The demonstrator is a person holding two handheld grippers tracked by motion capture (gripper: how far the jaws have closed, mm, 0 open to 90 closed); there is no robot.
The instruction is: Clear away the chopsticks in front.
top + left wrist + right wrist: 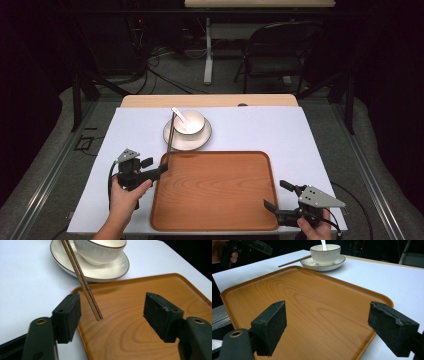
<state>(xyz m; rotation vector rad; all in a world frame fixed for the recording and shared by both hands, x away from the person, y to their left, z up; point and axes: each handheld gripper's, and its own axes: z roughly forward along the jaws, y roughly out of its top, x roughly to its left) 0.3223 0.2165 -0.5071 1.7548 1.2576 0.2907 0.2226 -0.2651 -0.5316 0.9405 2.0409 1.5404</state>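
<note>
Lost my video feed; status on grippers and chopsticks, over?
Left gripper open, chopsticks between jaws, ungripped. Right gripper open over tray. Chopsticks lean on plate rim. Nothing blocking.

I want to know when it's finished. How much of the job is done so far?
Already done: the bowl with its spoon sits on the plate. In hand: the open left gripper has its jaws around the chopsticks, not squeezing. Left: the tray holds nothing, and the open right gripper waits over it.

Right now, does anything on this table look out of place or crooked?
The chopsticks sit oddly: propped on the saucer rim, slanting down so their tips rest on the tray corner. Bowl and spoon look tidy; nothing is spilled.
</note>
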